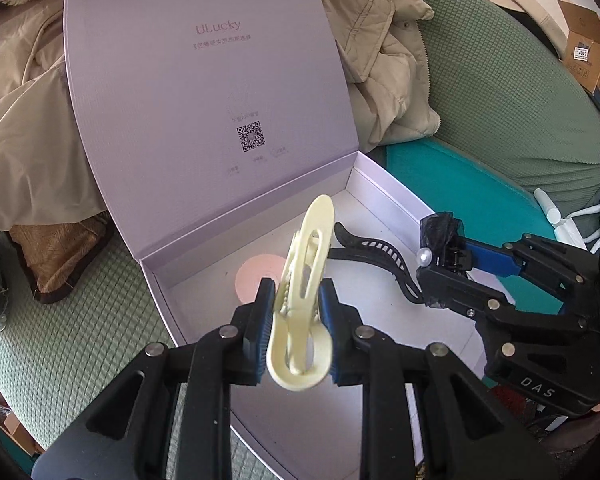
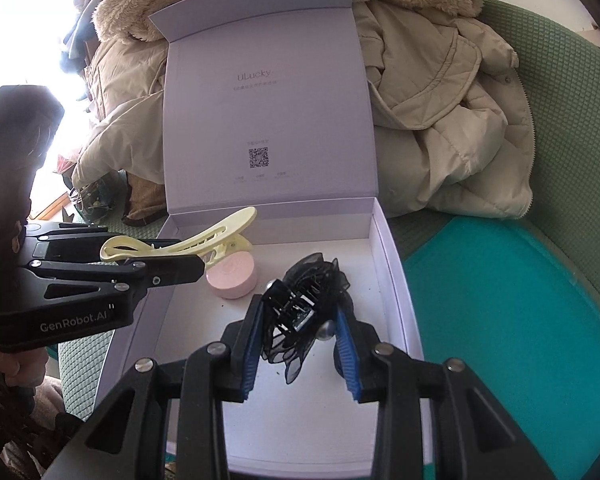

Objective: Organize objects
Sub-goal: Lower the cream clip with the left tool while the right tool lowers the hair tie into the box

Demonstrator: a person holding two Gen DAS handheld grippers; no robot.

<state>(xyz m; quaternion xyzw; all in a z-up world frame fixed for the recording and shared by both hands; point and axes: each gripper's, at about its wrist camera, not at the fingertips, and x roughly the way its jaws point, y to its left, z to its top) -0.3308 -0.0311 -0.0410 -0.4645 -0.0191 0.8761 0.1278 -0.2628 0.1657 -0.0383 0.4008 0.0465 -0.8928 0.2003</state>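
Note:
My left gripper [image 1: 298, 294] is shut on a cream hair clip [image 1: 312, 236] that stands up between its blue pads, over the open lavender box [image 1: 384, 196]. From the right wrist view the same cream clip [image 2: 188, 240] juts out of the left gripper [image 2: 194, 266] above the box's left wall. My right gripper [image 2: 300, 314] is shut on a black hair clip with a mesh bow [image 2: 314, 276], over the white box floor. In the left wrist view that black clip [image 1: 380, 252] and its pearl [image 1: 425, 257] stick out of the right gripper [image 1: 446, 258]. A pink round case [image 2: 234, 276] lies inside the box.
The box lid [image 2: 268, 112] stands upright at the back. Beige padded coats [image 2: 440, 120] are piled behind and beside it on a green quilted sofa [image 1: 500, 100]. A teal cushion [image 2: 500, 320] lies right of the box. A cardboard carton [image 1: 588, 52] and white tubes [image 1: 548, 208] sit far right.

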